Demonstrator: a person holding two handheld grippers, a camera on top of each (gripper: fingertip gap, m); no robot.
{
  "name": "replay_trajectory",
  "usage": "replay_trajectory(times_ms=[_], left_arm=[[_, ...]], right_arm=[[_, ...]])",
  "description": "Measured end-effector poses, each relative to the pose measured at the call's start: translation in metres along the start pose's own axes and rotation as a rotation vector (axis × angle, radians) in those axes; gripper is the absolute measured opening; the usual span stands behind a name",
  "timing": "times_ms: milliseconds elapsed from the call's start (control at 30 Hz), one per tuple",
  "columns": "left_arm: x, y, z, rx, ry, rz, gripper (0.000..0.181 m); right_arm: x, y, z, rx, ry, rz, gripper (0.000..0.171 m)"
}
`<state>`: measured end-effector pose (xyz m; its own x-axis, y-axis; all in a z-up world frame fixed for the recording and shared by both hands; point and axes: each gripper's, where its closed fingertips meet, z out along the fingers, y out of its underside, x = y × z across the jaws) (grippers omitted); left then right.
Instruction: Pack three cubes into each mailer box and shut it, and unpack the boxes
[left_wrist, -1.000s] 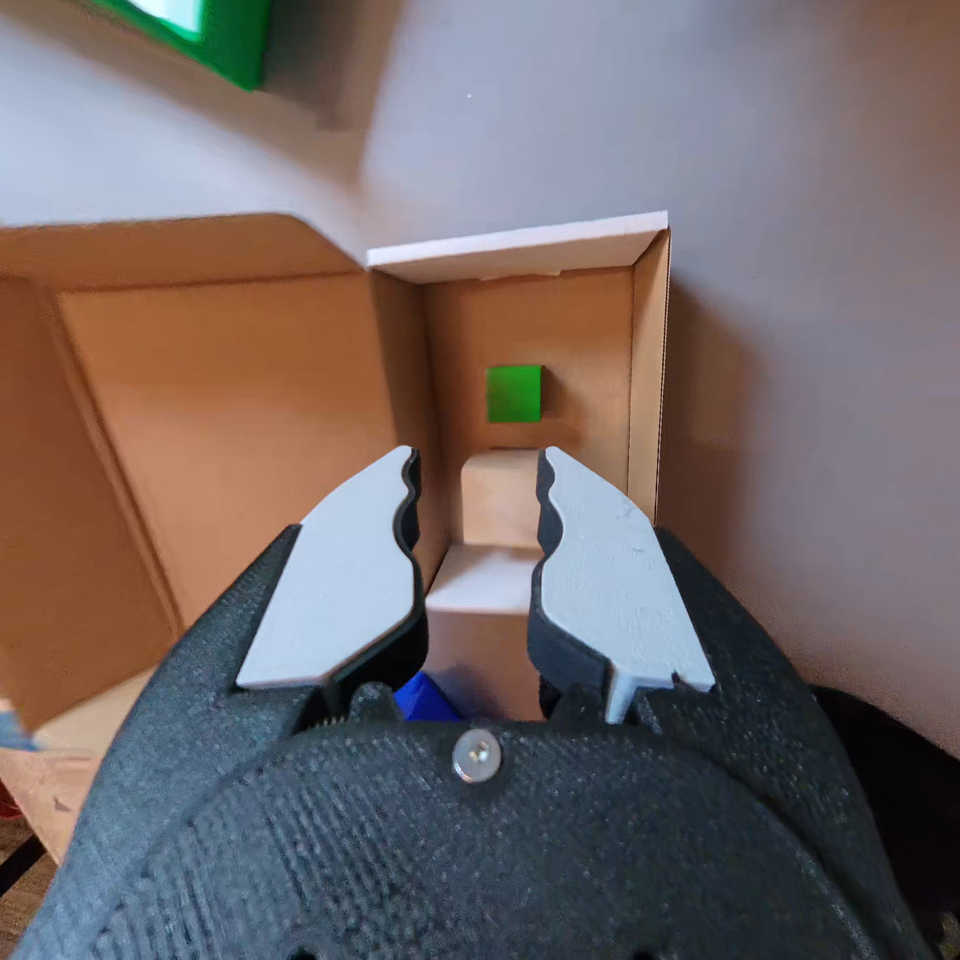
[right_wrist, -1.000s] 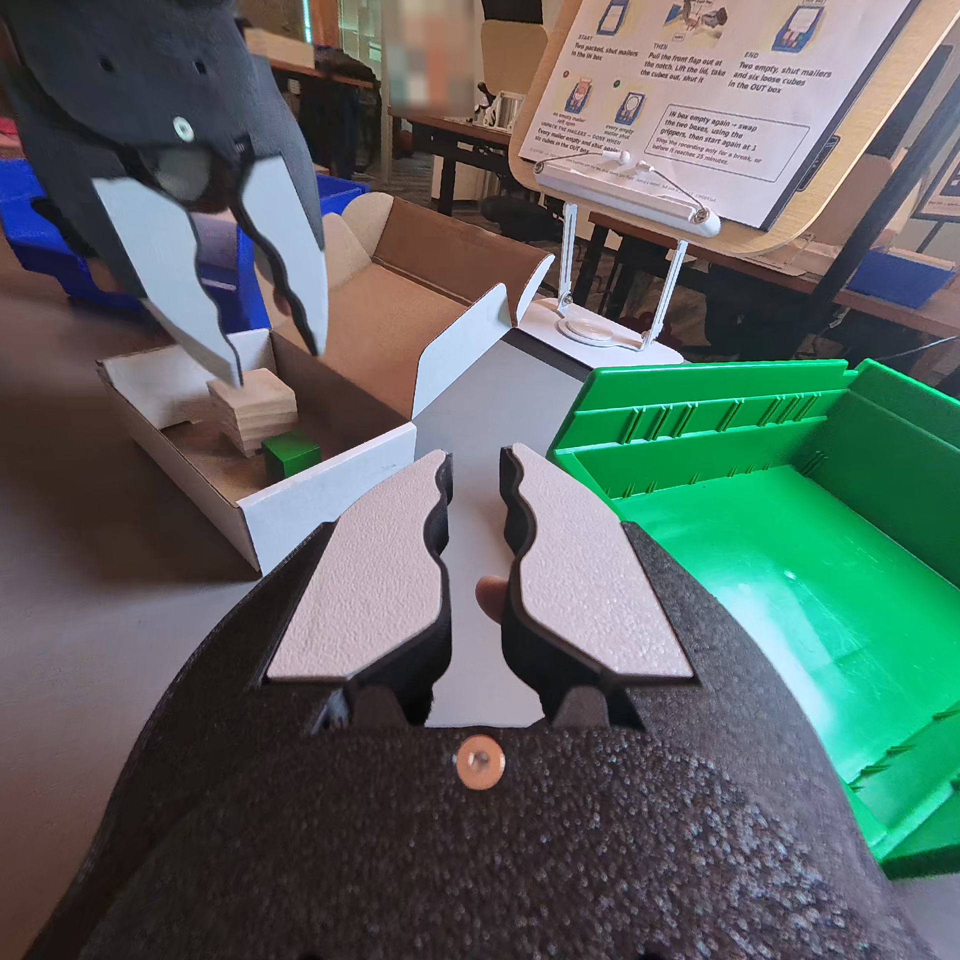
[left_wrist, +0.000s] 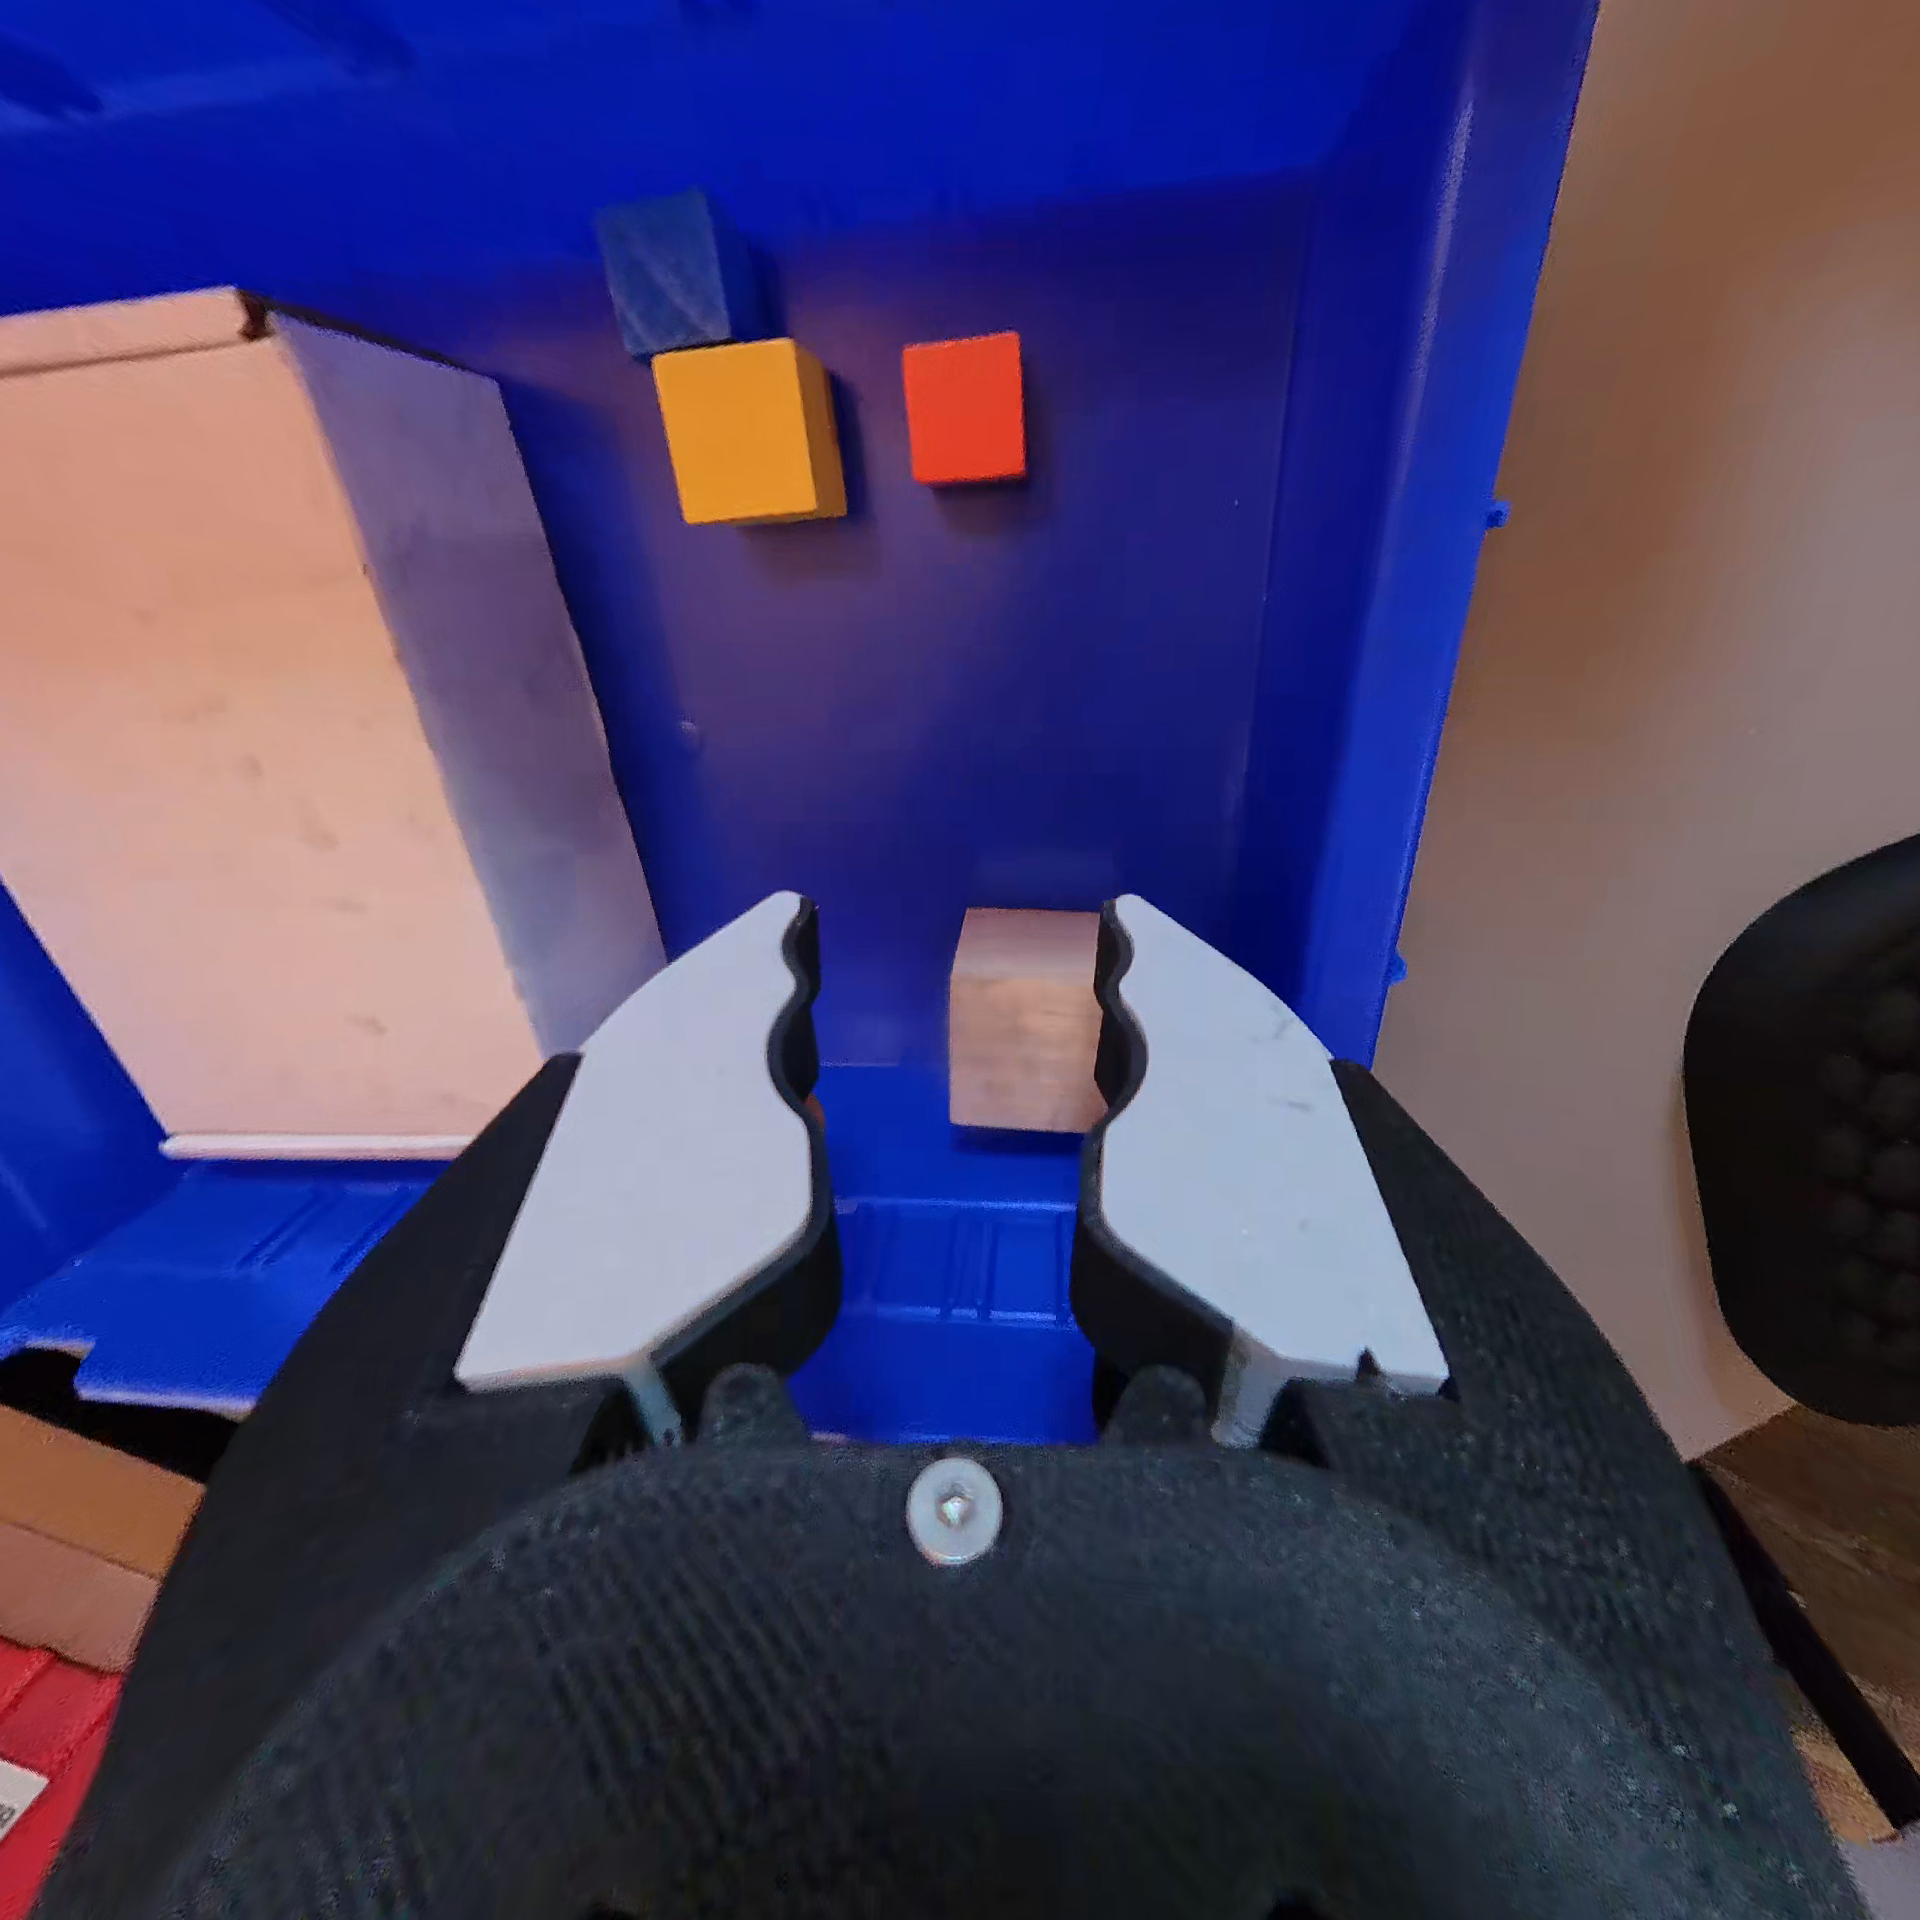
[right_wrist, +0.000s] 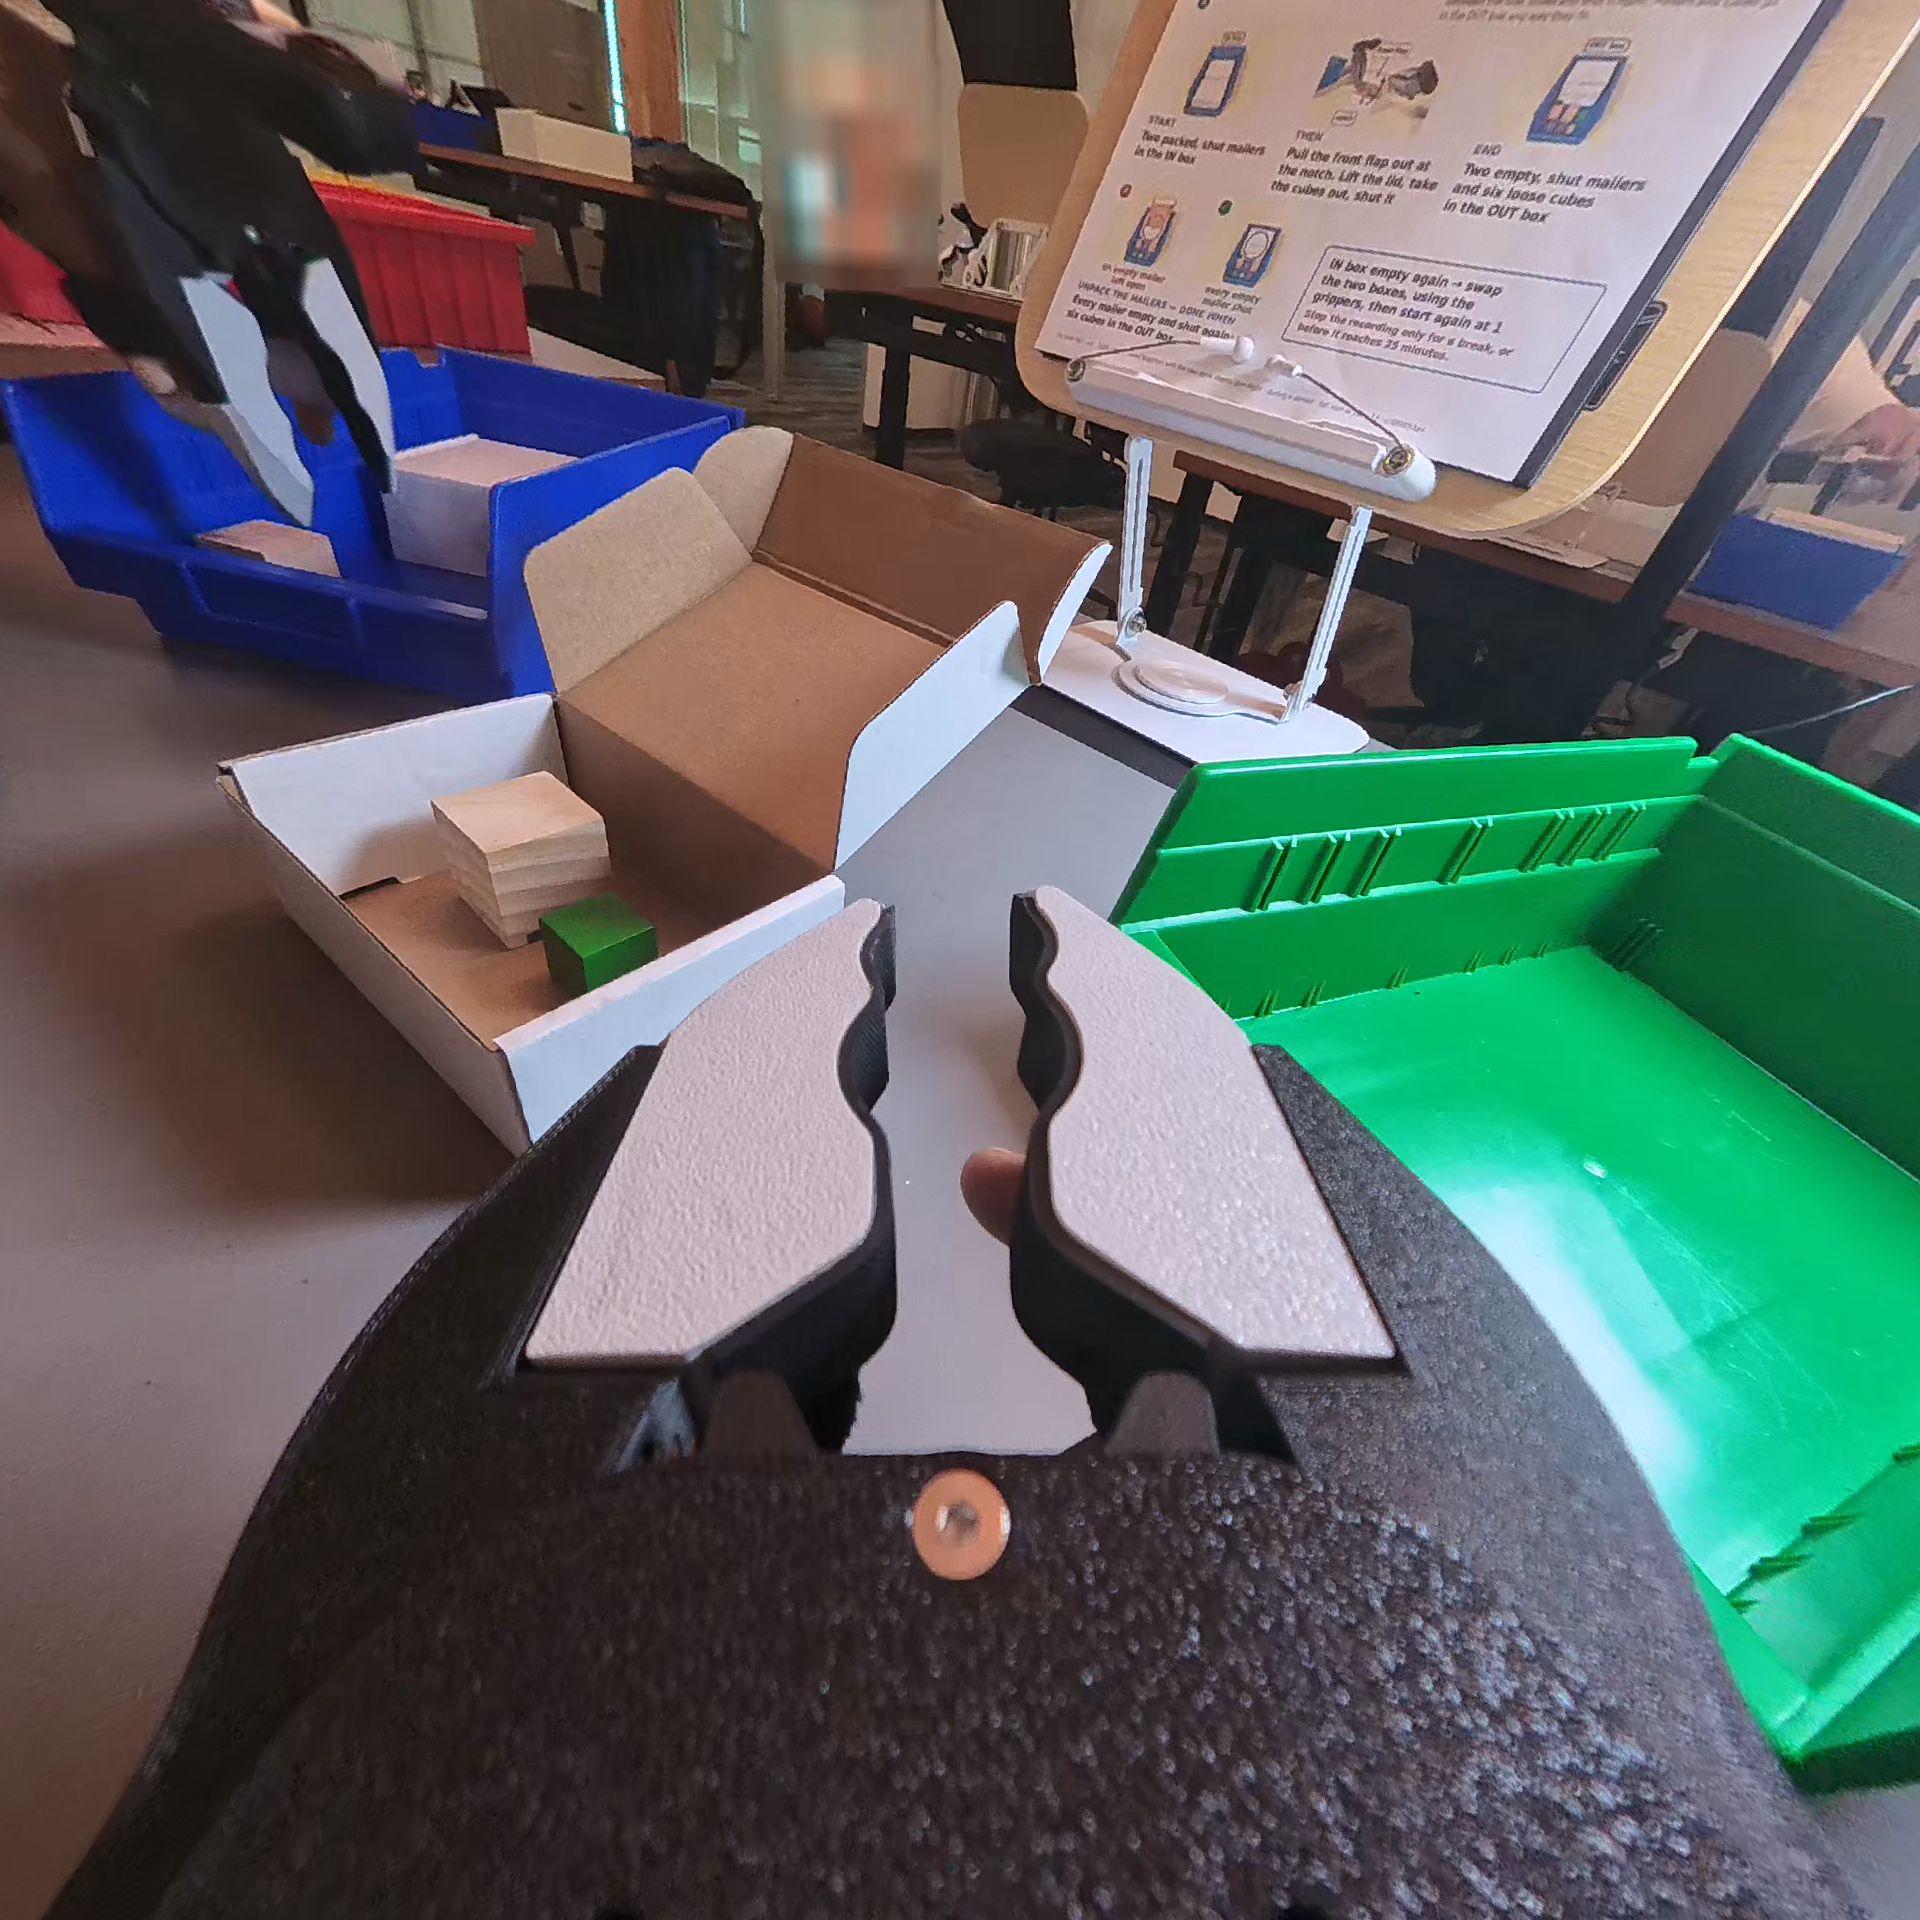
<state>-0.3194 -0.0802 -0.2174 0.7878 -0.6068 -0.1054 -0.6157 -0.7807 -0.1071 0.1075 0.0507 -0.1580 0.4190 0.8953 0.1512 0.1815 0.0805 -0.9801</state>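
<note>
Blue bin (left_wrist: 1039, 675) is filling the left wrist view; the left claw (left_wrist: 951, 997) is hovering wide open, empty, over a wooden cube (left_wrist: 1023, 1023) by the bin's near edge, seemingly picking next. Right claw (right_wrist: 951, 997) is idling slightly parted, empty, beside the open box (right_wrist: 727, 717), which is holding two cubes.

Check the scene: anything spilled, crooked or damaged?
Nothing stands out. The open mailer box sits flat with a wooden cube and green cube inside. Loose cubes and a shut box lie in the blue bin. The green bin is empty.
</note>
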Motion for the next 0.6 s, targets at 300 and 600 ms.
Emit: replay_trajectory(times_ms=[300,600], left_arm=[[0.009,-0.038,0.023,0.051,-0.022,0.112,0.053],[-0.034,-0.065,0.037,0.012,-0.160,0.105,0.050]], right_arm=[[0.001,0.002,-0.001,-0.008,0.000,-0.007,0.020],[0.001,0.003,-0.001,-0.017,0.000,-0.016,0.020]])
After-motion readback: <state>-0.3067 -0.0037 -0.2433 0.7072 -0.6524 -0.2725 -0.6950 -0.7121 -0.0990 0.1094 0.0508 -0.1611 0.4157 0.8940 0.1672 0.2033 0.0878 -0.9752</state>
